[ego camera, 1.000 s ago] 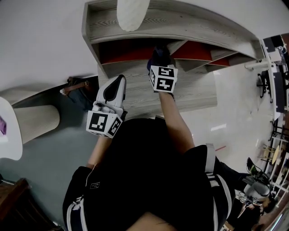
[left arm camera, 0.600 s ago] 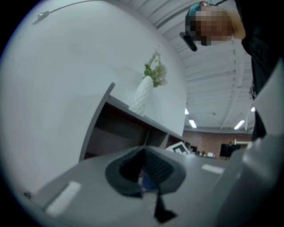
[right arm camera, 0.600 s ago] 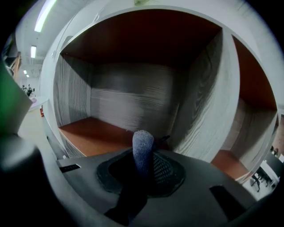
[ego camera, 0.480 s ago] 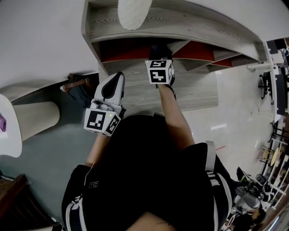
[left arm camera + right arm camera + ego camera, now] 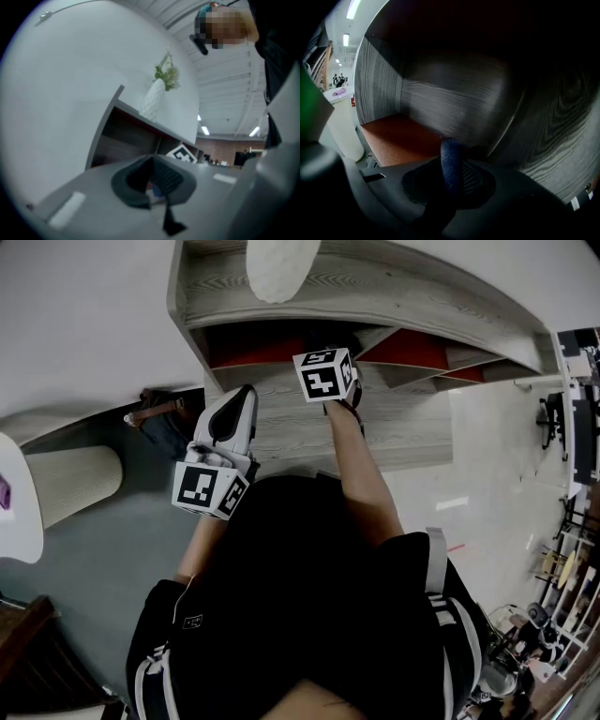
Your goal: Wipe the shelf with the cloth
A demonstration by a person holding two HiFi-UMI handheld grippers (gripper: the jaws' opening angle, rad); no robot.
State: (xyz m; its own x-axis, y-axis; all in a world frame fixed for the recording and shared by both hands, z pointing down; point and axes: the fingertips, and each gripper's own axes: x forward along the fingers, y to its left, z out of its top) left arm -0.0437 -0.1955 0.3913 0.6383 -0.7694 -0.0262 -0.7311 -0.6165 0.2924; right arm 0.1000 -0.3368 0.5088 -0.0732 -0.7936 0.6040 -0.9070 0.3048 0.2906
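Observation:
The grey wood shelf stands in front of me, its open compartments lined red-brown. My right gripper reaches into the middle compartment, shut on a dark blue cloth that sticks up between the jaws. In the head view only its marker cube and the forearm show; the jaws and cloth are hidden inside the compartment. The cloth's tip is close to the grey back wall, above the red-brown floor. My left gripper hangs shut and empty at the shelf's left front edge.
A white vase stands on the shelf top; it holds green sprigs in the left gripper view. A dark bag lies on the floor left of the shelf, beside a beige cylinder. Furniture clutters the far right.
My right gripper has pushed deeper into the compartment, so the cloth no longer shows in the head view. The left gripper has hardly moved.

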